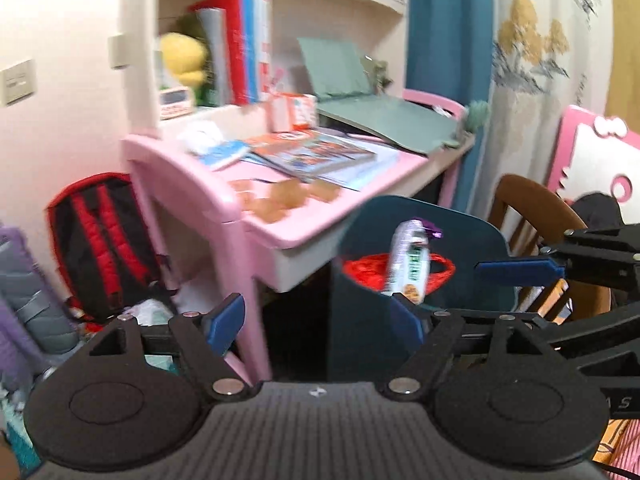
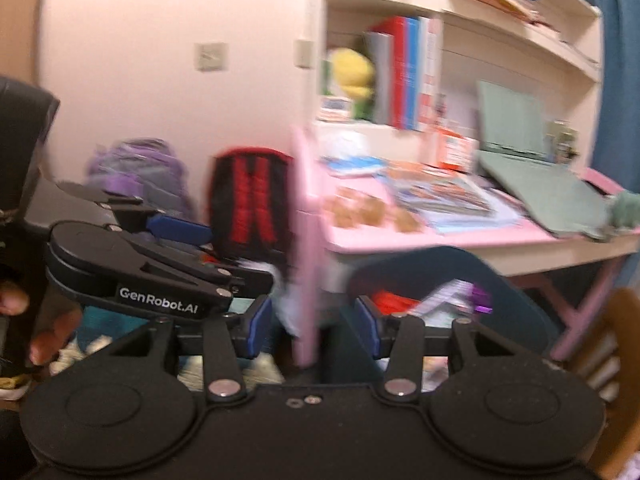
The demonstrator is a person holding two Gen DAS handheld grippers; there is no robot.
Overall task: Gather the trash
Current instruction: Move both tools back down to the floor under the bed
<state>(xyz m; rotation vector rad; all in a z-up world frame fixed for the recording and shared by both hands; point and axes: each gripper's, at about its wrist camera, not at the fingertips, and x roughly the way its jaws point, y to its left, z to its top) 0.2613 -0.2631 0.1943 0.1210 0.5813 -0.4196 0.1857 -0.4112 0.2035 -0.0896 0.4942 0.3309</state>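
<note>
Snack wrapper [image 1: 408,260]: seen upright over the red-lined bin [image 1: 420,280], just ahead of the left gripper [image 1: 320,320], apparently released for disposal. Both the left and the right gripper [image 2: 312,326] are held spread, empty.

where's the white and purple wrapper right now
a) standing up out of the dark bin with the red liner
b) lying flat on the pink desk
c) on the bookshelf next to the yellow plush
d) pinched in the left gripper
a: the wrapper pokes up from the red liner inside the bin, and the left gripper is open with nothing between its fingers.
</note>
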